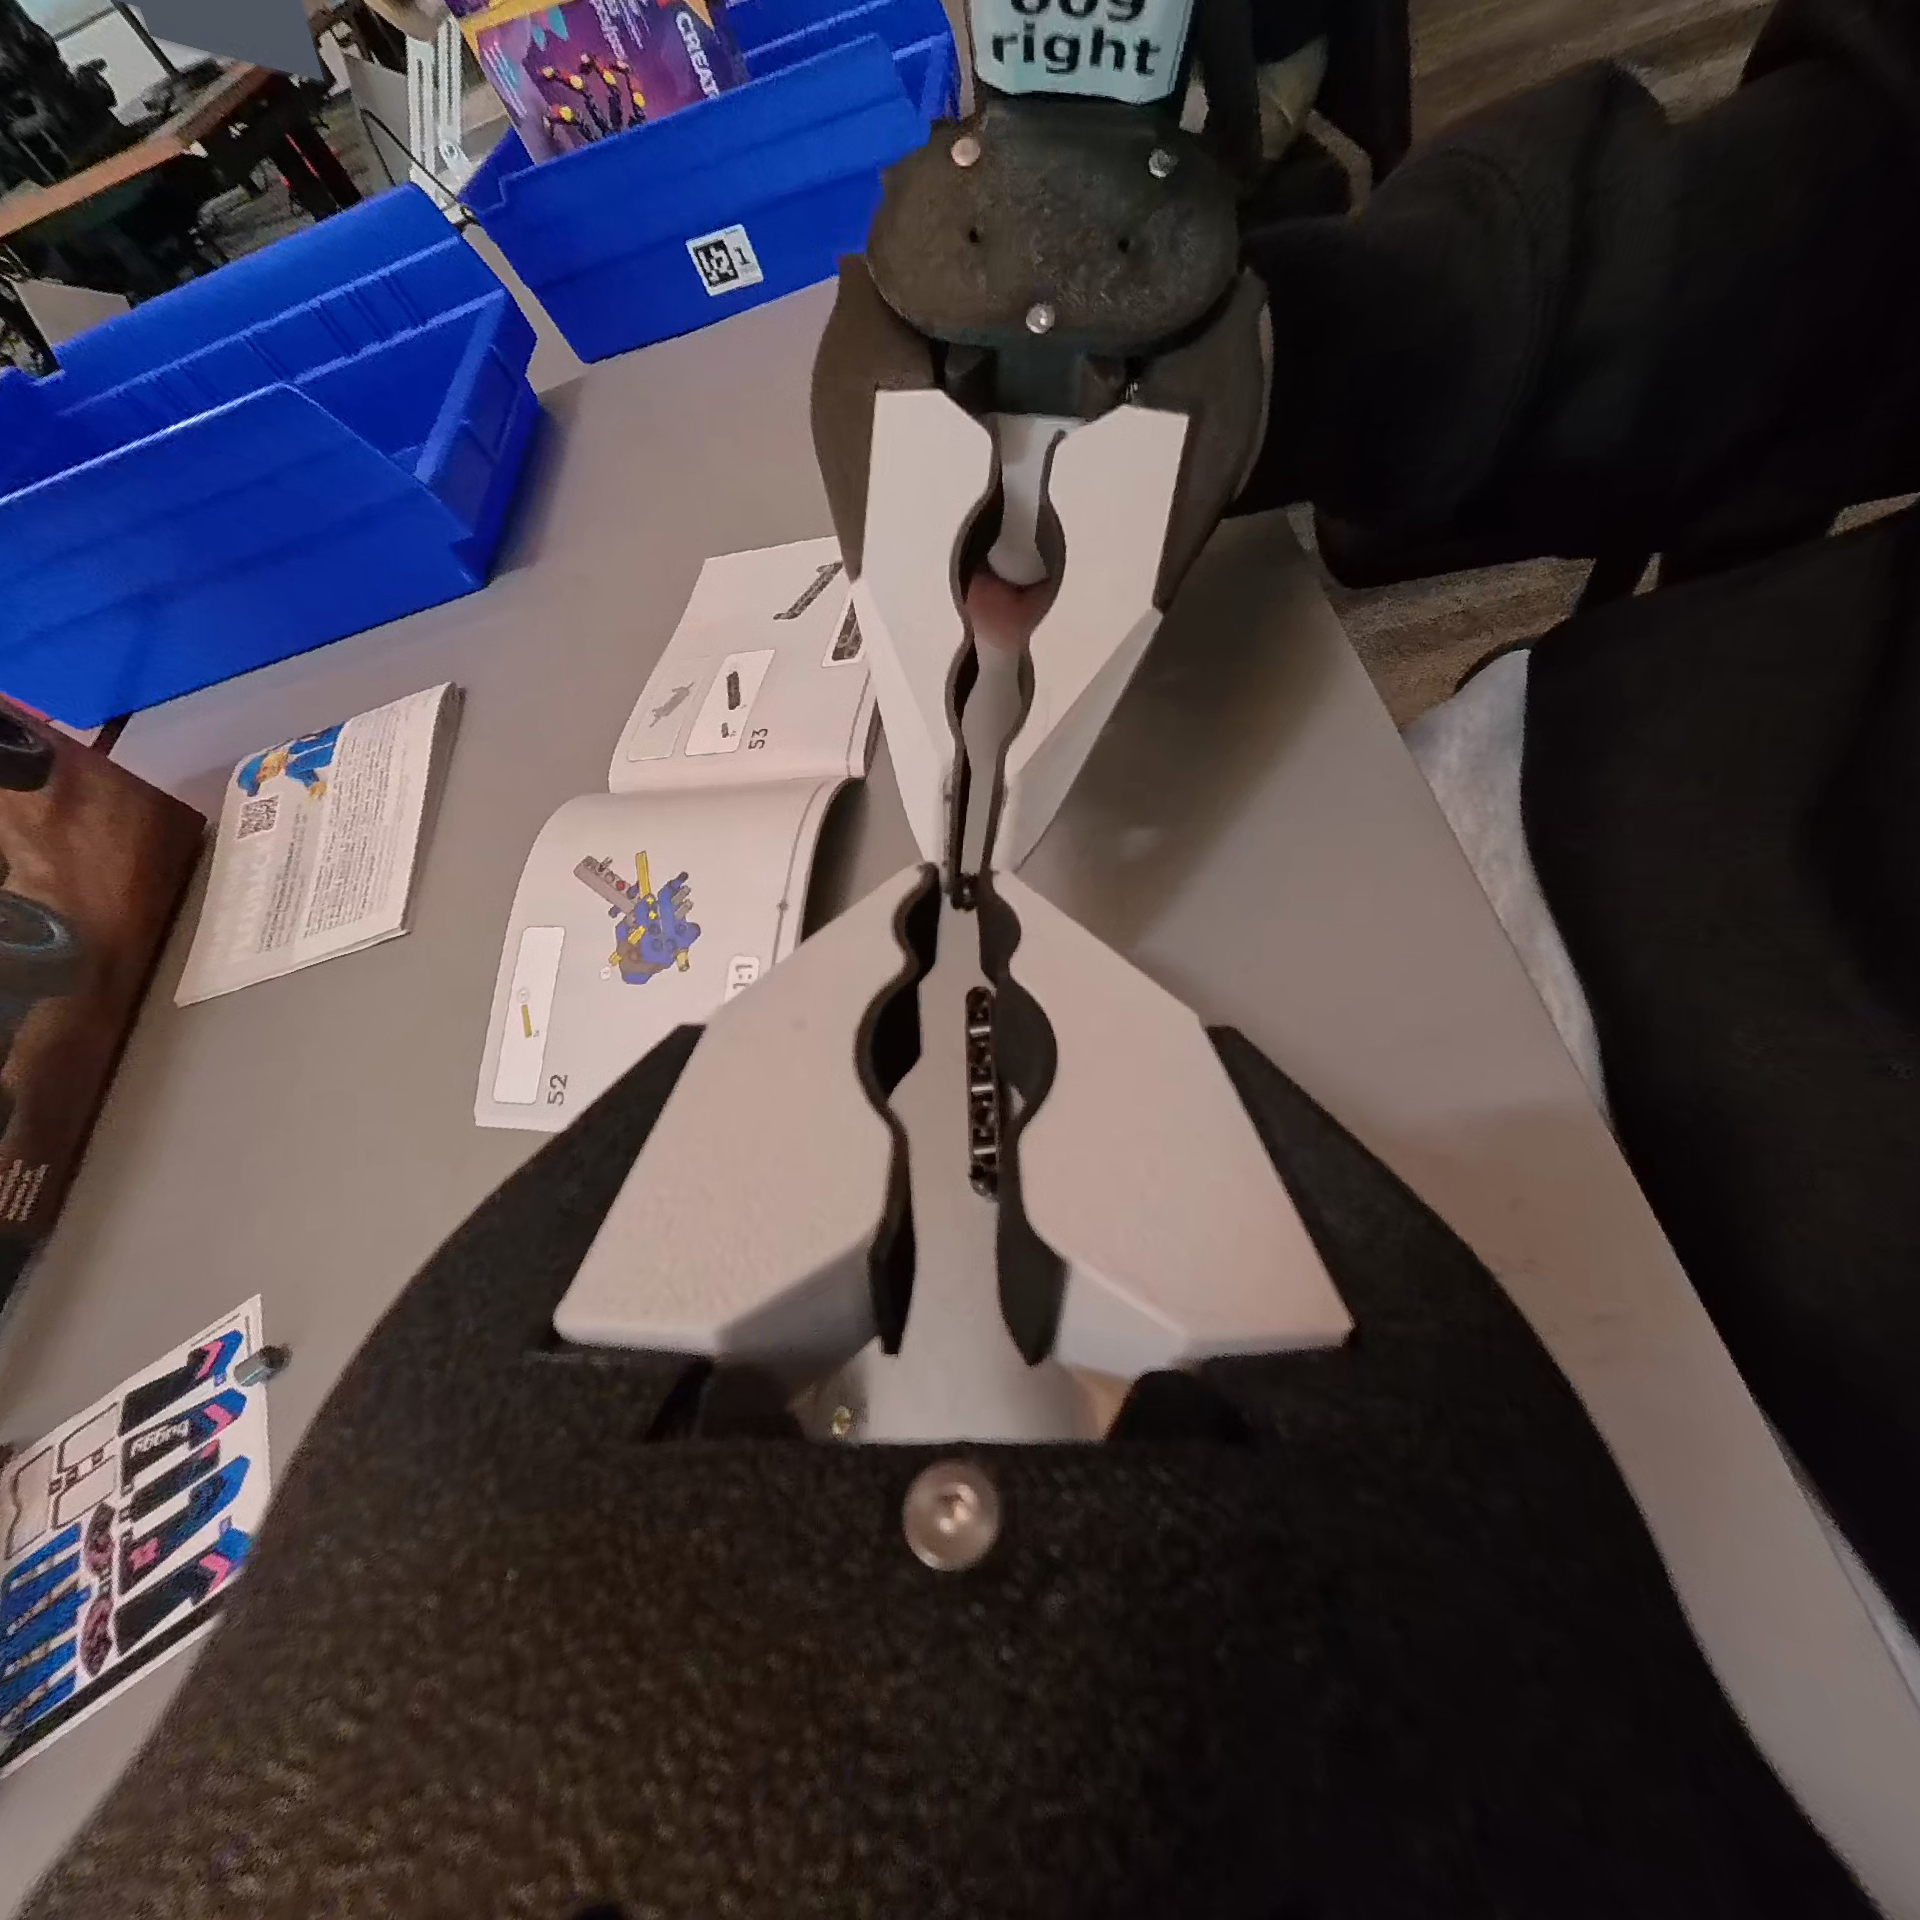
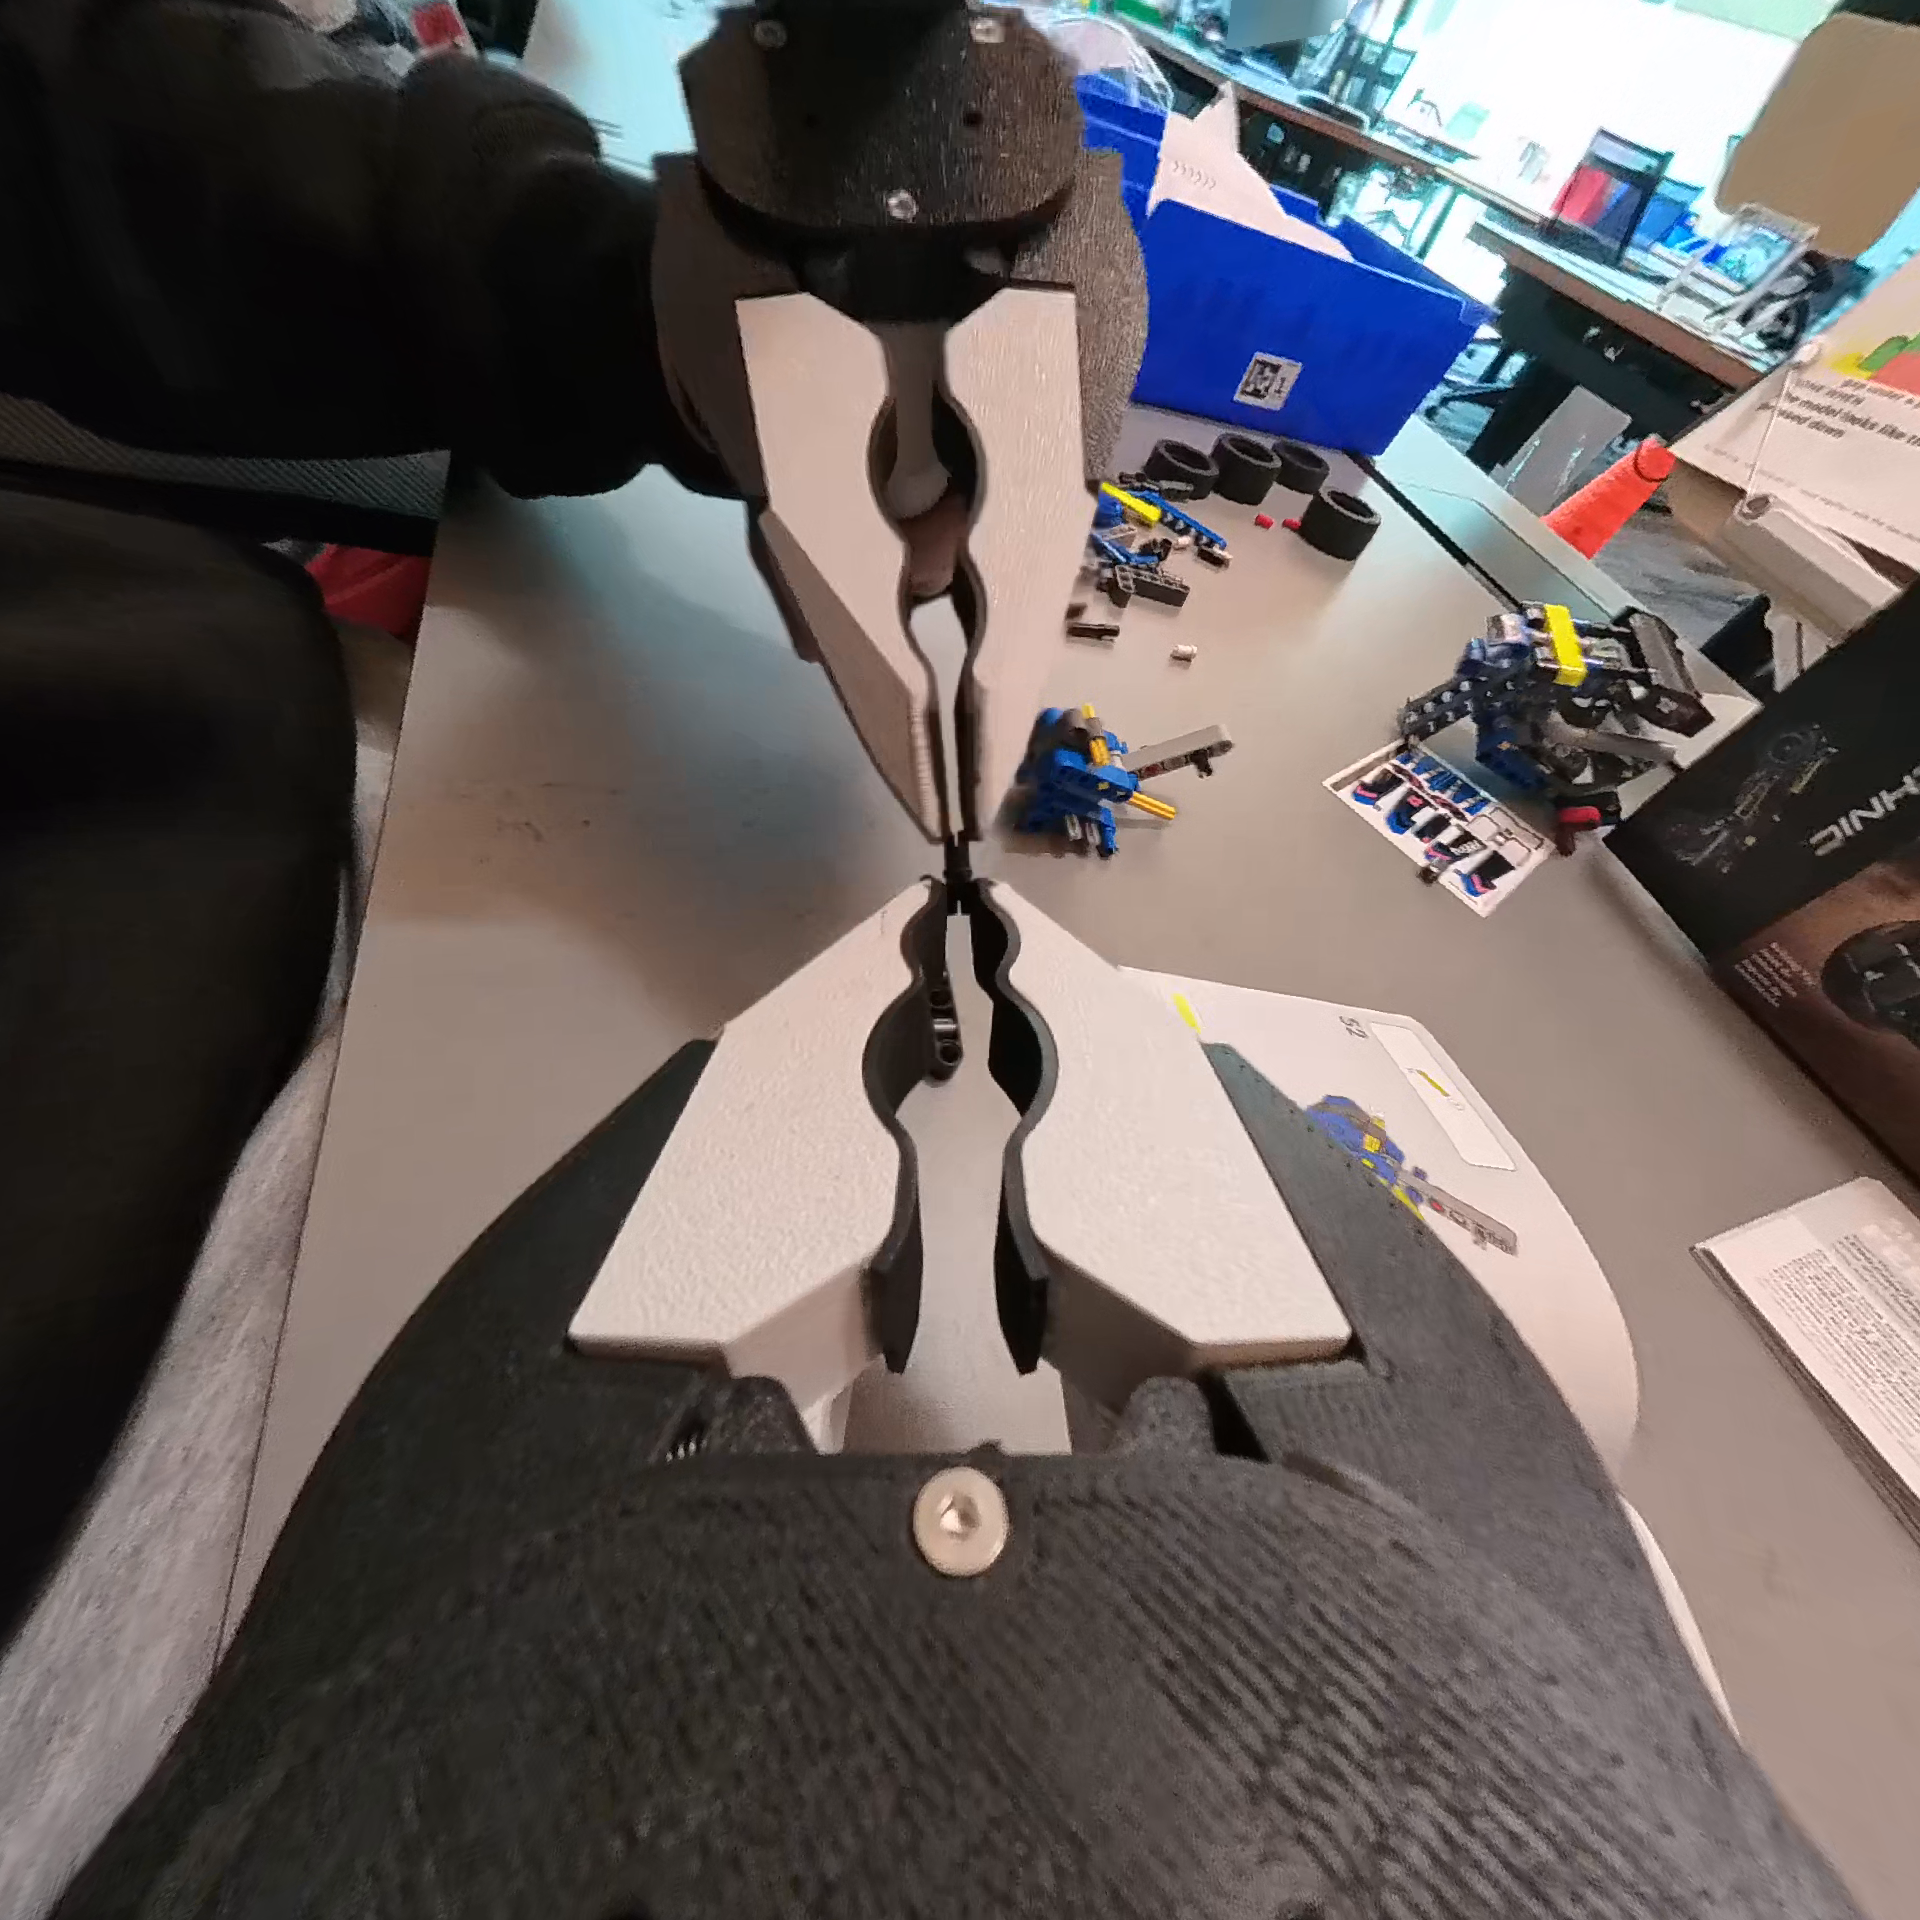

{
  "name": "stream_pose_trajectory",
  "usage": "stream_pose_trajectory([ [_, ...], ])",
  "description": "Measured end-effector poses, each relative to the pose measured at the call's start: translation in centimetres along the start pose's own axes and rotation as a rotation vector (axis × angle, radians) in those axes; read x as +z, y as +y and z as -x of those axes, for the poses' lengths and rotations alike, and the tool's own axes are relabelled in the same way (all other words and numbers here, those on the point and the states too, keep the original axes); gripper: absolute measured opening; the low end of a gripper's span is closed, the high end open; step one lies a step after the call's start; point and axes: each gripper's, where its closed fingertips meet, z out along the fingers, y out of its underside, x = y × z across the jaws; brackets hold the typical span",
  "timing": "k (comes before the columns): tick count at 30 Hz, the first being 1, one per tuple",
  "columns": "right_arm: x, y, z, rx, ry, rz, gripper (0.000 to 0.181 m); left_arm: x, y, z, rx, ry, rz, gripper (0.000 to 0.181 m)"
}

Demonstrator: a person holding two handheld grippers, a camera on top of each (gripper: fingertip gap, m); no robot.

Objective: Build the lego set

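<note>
The two tools are meeting tip to tip above the grey counter (image 2: pixel 582 727). The left hand-held gripper (image 1: pixel 951 883) is closing nearly all the way on a black holed lego beam (image 1: pixel 984 1091), which is lying lengthwise along the channel between its fingers. The right hand-held gripper (image 2: pixel 956 899) is pinching another black holed piece (image 2: pixel 943 1023) the same way, its jaws almost together. Between the two tips a small dark part is sitting; I cannot tell which tool is carrying it.

Directly under the tools, the open instruction booklet (image 1: pixel 665 935) is lying flat, half covered by the left tool in one view and by the right tool in the other. A second folded leaflet (image 1: pixel 322 842) is resting beside it, and a sticker sheet (image 1: pixel 125 1507) is lying nearer the counter's edge. Blue bins (image 1: pixel 260 499) are lining the far side.

Seen from the right tool, a small blue and yellow sub-assembly (image 2: pixel 1081 774) is sitting just behind the left tool, partly hidden by its finger. Farther back, loose parts (image 2: pixel 1143 551) and four black tyres (image 2: pixel 1257 473) are scattered near another blue bin (image 2: pixel 1299 312). A larger blue build (image 2: pixel 1558 707) is standing on the second sticker sheet (image 2: pixel 1444 821), next to a dark box (image 2: pixel 1829 862).

A dark sleeve (image 1: pixel 1558 312) is filling the side of both views.
</note>
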Motion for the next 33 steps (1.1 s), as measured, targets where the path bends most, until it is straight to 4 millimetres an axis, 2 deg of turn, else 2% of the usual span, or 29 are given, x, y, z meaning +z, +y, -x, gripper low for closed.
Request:
stream_pose_trajectory([
  [5, 0.1, -0.3, 0.0, 0.000, 0.004, -0.012, 0.003, -0.3, 0.0, -0.1, 0.008, 0.016, 0.021, 0.000],
  [7, -0.2, -0.7, -0.3, 0.021, 0.013, -0.043, 0.003, -0.3, 0.1, 0.0, -0.004, 0.018, 0.020, 0.014],
  [8, -0.3, -0.8, -0.3, 0.028, 0.007, -0.051, 0.003, -0.3, 0.2, 0.0, 0.002, 0.014, 0.025, 0.014],
  [20, -0.4, -0.9, 0.0, 0.028, -0.009, -0.050, 0.003, 0.0, -0.1, -0.1, 0.025, 0.003, -0.001, 0.002],
  [33, -0.2, -0.4, 0.0, 0.016, -0.008, -0.025, 0.003, -0.1, -0.1, -0.3, 0.013, 0.020, 0.004, 0.002],
])
